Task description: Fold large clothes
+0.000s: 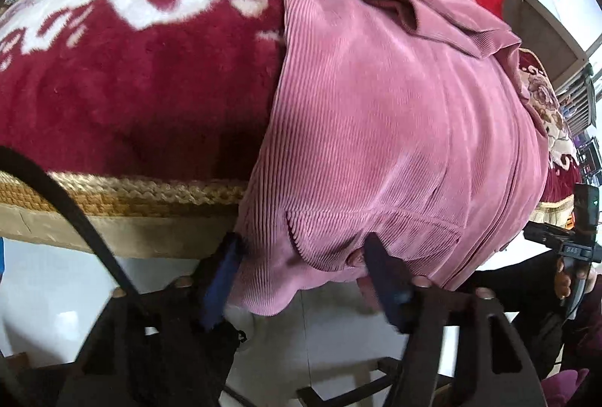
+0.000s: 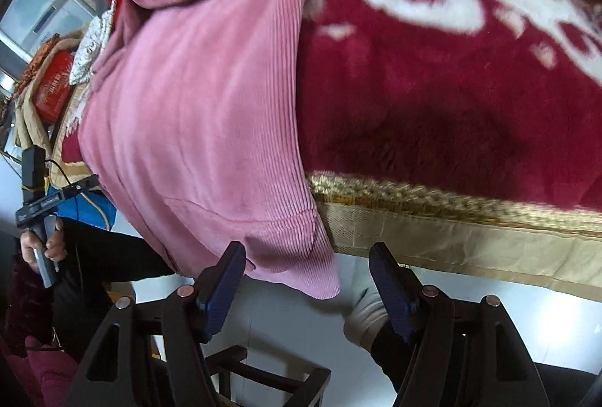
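Nearest in each wrist view, the two claws stood with jaws parted at the hanging hem of the pink corduroy garment [image 1: 376,128]. The left claw [image 1: 301,256] had the hem's left corner between its fingers, the pads not visibly pressing, so it counted as released. The right claw [image 2: 306,265] straddled the right corner [image 2: 320,271], likewise released and grasping nothing. Beyond them the garment lay flat on the red patterned blanket [image 1: 131,87], which covered a bed or table (which one could not be told), its hem draped over the gold braided edge [image 2: 432,196] and its collar end bunched at the far side. To do the step well, each claw should probably pinch all layers at its corner, then both should lift together and carry the hem evenly toward the collar
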Available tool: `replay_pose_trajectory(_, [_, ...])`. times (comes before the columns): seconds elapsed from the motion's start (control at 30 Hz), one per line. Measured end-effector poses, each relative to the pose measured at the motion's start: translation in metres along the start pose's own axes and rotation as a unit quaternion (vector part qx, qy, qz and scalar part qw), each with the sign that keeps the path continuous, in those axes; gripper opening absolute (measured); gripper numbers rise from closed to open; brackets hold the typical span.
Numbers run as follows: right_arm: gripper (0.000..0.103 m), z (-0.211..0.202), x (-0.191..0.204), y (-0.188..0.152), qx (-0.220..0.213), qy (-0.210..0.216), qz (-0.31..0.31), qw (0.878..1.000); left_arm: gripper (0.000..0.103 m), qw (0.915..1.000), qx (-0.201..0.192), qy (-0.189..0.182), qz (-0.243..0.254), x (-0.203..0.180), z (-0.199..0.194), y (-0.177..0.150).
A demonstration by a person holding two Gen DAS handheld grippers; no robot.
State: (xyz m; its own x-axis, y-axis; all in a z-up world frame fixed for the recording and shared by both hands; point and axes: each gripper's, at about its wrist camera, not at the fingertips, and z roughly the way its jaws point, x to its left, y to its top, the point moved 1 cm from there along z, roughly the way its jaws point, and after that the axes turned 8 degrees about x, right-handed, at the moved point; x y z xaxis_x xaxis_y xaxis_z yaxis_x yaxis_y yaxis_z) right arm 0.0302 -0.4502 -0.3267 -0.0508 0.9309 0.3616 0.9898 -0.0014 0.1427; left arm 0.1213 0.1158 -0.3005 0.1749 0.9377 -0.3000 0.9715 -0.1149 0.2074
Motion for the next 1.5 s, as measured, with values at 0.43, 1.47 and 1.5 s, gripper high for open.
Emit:
replay_pose_trajectory(0.43, [0.038, 0.012, 0.049, 0.005, -0.029, 0.025, -0.092, 0.995, 0.024, 0.9994, -0.003, -0.035, 0.007, -0.015, 0.016, 0.005])
replay_pose_trajectory(1.47, [0.019, -0.01, 0.118, 0.014, -0.093, 0.107, -0.128, 0.981, 0.034, 0.9974, 0.008, -0.068, 0.025, -0.058, 0.034, 0.008])
replay_pose_trajectory(1.5, [0.019, -0.005, 0.118, 0.011, -0.089, 0.106, -0.124, 0.982, 0.044, 0.9977, 0.016, -0.064, 0.015, -0.056, 0.038, 0.009])
